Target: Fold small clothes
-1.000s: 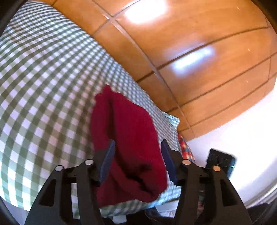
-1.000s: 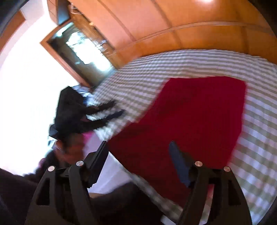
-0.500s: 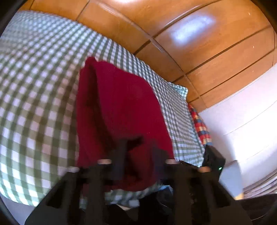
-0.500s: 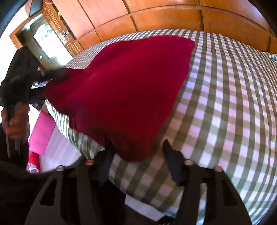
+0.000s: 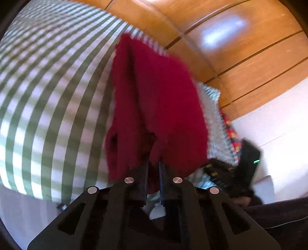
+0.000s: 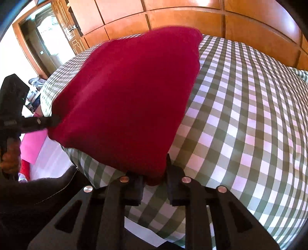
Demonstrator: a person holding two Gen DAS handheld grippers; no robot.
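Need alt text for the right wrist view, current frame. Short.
The right gripper, its jaws just closed, pinches the near corner of a red garment lying on a green-and-white checked bedspread. At far left, the left gripper grips the garment's other near corner. Wooden panelling runs behind the bed.

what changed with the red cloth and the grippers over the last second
Both grippers have just been closing: the left gripper and right gripper, open a second ago, now each pinch a near corner of the red cloth. The cloth still lies on the checked bedcover.
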